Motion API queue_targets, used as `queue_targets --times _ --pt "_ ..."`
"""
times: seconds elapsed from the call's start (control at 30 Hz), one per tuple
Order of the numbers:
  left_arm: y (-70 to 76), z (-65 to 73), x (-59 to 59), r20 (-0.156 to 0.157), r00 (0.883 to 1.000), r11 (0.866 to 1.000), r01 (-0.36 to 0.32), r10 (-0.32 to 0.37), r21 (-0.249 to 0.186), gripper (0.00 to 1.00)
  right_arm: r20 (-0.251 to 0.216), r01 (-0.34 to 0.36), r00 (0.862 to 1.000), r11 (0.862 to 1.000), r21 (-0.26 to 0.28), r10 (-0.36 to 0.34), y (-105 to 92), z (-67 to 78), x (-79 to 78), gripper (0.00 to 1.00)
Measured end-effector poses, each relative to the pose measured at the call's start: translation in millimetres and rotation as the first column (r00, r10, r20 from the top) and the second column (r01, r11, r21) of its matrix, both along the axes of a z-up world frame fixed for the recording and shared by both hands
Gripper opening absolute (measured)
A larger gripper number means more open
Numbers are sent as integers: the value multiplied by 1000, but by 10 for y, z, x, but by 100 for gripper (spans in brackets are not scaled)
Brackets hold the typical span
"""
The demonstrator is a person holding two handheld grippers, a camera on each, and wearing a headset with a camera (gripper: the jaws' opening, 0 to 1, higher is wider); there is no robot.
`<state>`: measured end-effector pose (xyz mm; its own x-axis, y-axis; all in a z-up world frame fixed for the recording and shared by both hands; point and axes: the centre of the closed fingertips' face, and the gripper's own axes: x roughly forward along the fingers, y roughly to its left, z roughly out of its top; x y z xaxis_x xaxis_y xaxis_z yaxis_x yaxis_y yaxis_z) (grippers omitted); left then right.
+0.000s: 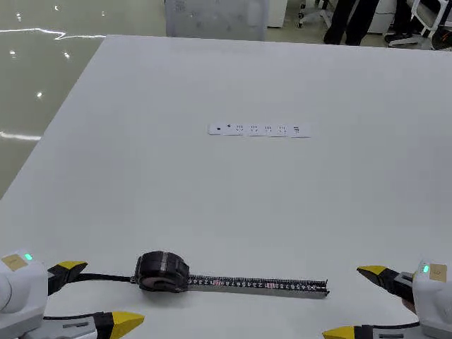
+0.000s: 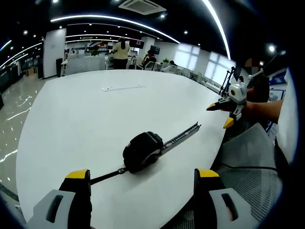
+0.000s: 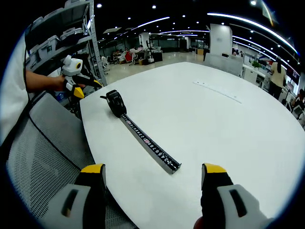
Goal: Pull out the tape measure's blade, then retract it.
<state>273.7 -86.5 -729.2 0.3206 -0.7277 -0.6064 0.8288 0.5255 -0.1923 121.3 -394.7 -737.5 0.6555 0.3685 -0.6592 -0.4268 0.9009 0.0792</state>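
White counter (image 1: 212, 212): it carries the tape measure (image 1: 162, 272) at its near edge, between my two claws.

Left claw (image 1: 113, 292): spread wide and holding nothing, just beside the case. Right claw (image 1: 342, 300): also spread and empty, near the free end of the blade but apart from it.

Blade (image 1: 258, 284): drawn out of the case and lying flat on the counter, so I judge that only the retraction is left. I expect thin, springy steel that is stiff along its curve, slick at the edges, quick to kink and fast to snap back.

Case: black, compact, probably dense and hard-shelled. I would pinch it across its flat sides.

Cord (image 1: 106, 277): limp, a poor hold.

End hook (image 1: 325, 286): the place to grip so I can slow the return.
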Motion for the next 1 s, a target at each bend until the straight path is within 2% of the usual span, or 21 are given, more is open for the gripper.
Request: queue_targets --times 0.3,0.63,1.0 --pt "116 -29 -130 -20 999 999 -40 40 -4 89 -4 32 999 999 12 -32 -38 -29 -75 85" --pt "192 -39 -128 -33 997 997 -72 71 -5 89 -9 50 999 999 23 -49 -27 -61 -119 85" --pt "174 -32 -104 -30 997 997 -73 73 -4 89 -11 50 999 999 20 -50 -47 -69 -116 85"
